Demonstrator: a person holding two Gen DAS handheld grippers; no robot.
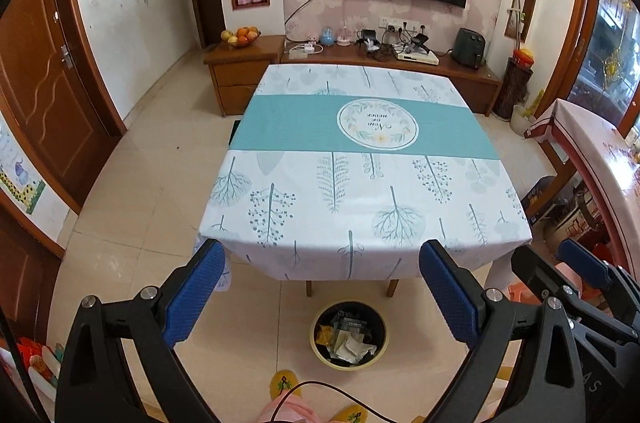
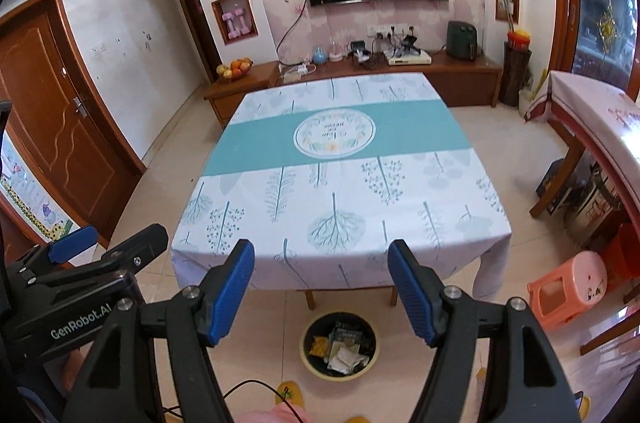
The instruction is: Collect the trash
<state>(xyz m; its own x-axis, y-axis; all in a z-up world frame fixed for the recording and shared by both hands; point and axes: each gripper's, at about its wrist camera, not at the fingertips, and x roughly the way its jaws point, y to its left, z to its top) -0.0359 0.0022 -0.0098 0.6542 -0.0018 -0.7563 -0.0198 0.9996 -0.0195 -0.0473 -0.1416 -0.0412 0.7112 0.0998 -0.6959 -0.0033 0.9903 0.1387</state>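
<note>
A round trash bin (image 1: 350,335) with a yellow rim stands on the floor in front of the table; it also shows in the right wrist view (image 2: 339,345). Several wrappers and paper scraps (image 1: 352,343) lie inside it (image 2: 344,349). My left gripper (image 1: 322,263) is open and empty, held above the floor before the table's near edge. My right gripper (image 2: 322,263) is open and empty, beside the left one. The right gripper shows at the right of the left wrist view (image 1: 560,263). The left gripper shows at the left of the right wrist view (image 2: 100,243).
A table with a white and teal leaf-print cloth (image 1: 360,183) stands ahead (image 2: 340,191). A pink stool (image 2: 568,287) and a second covered table (image 2: 600,119) are at the right. A wooden TV cabinet (image 1: 400,63) lines the far wall. Yellow slippers (image 1: 284,387) are below.
</note>
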